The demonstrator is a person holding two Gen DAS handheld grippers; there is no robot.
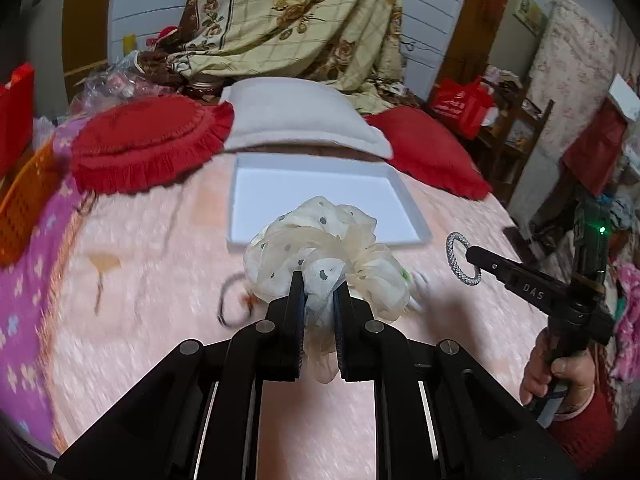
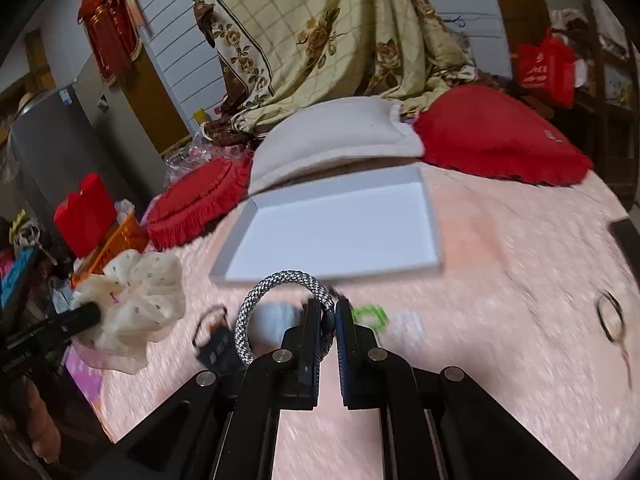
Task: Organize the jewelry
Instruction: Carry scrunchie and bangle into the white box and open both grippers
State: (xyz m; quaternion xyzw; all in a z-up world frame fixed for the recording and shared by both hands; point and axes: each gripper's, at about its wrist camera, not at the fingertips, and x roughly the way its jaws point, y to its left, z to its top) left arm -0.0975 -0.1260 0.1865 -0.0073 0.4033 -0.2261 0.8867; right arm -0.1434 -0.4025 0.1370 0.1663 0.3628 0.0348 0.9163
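1. Left wrist view: the left tongs point(image 1: 319, 280) are clamped on a cream, dotted chiffon scrunchie point(image 1: 328, 252). The two pads sit close together with a fold of the fabric pinched between them, and the rest of the fabric puffs out above and to the sides.
2. In the same view the scrunchie hangs clear of the pink bedspread point(image 1: 160, 272), in front of the near edge of the white tray point(image 1: 404, 196), which lies at about 12 o'clock from the tongs.
3. At 3 o'clock in this view the right tongs point(image 1: 472, 254) reach in from the side, their tips shut on a silver braided bracelet point(image 1: 460, 258) that stands out beyond them as a ring. A hand point(image 1: 556, 372) in a red sleeve grips the handle.
4. Right wrist view: the right tongs point(image 2: 329, 308) are pressed nearly together on the bracelet point(image 2: 276, 284). The band passes between the pads, and its loop arches up and out toward 10 o'clock, above the bedspread point(image 2: 500, 280).
5. The tray point(image 2: 344, 236) lies just beyond the bracelet at 12 o'clock, its inside white and bare.
6. At 9 o'clock in this view the left tongs point(image 2: 94, 312) hold the scrunchie point(image 2: 140, 296) up off the bed.
7. Blurred small items lie on the bedspread below the tongs; a green one point(image 2: 370, 318) shows at 3 o'clock from the right tips, and a dark loop point(image 2: 612, 316) lies further right.
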